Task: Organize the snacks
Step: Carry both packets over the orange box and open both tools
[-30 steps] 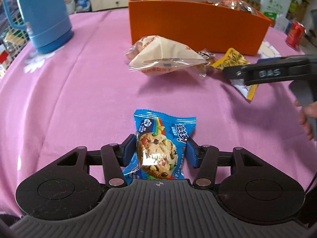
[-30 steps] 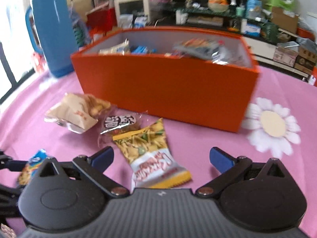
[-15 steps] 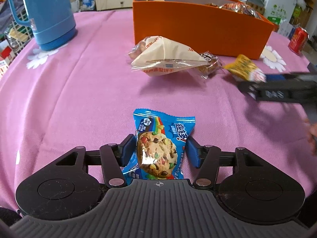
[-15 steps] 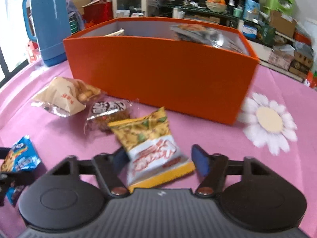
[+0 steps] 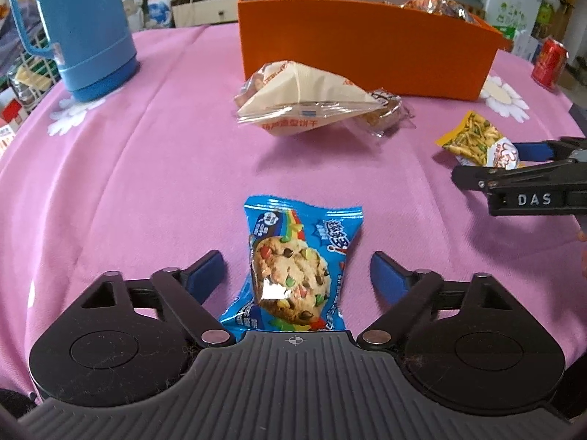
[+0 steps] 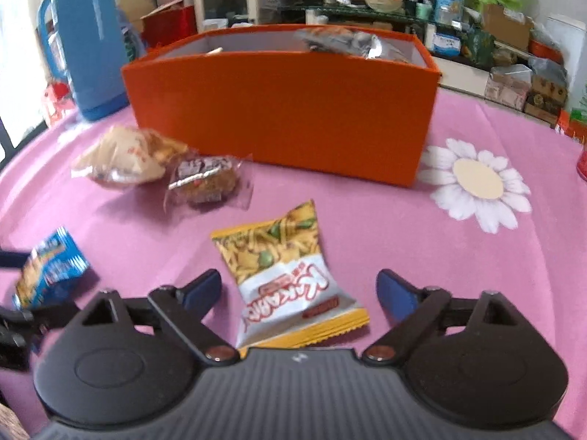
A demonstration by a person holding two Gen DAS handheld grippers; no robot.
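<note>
A blue cookie packet (image 5: 293, 264) lies on the pink cloth between the fingers of my left gripper (image 5: 297, 271), which is open and not touching it. A yellow snack packet (image 6: 290, 275) lies between the fingers of my right gripper (image 6: 299, 289), also open. The right gripper (image 5: 513, 168) and the yellow packet (image 5: 477, 139) show at the right of the left wrist view. The cookie packet also shows at the left of the right wrist view (image 6: 47, 267). The orange box (image 6: 282, 124) with snacks inside stands behind.
A beige biscuit bag (image 5: 304, 102) and a clear-wrapped brown cake (image 6: 205, 179) lie in front of the box. A blue thermos (image 5: 73, 25) stands at the back left. A red can (image 5: 550, 62) stands at the far right.
Both grippers have opened: the left has let go of the cookie packet and the right has let go of the yellow packet. Both packets now lie on the cloth.
</note>
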